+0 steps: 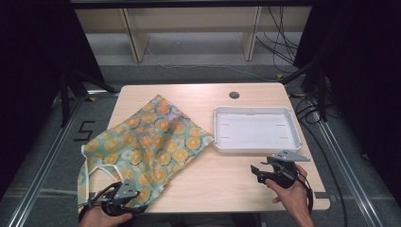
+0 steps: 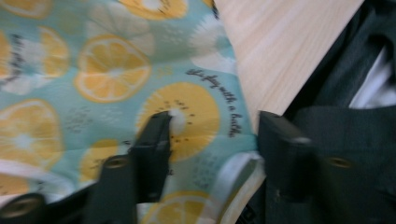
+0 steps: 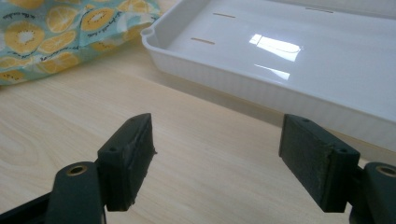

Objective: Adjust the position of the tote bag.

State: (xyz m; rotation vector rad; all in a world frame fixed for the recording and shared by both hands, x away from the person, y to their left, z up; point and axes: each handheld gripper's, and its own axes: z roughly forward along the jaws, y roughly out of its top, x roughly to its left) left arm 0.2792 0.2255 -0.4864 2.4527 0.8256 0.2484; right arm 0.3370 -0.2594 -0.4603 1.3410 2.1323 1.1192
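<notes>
We judge the grasp in hand: our left gripper (image 2: 212, 133) straddles, unclenched, the lemon-print apron's (image 1: 151, 142) hem at the table's (image 1: 227, 184) near edge; next, clamp. Our right gripper (image 3: 217, 158) gapes empty beside the white tray (image 1: 255, 130).

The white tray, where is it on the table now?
In the high view the white tray lies on the right half of the table, beside the fruit-print cloth and just beyond the right gripper.
</notes>
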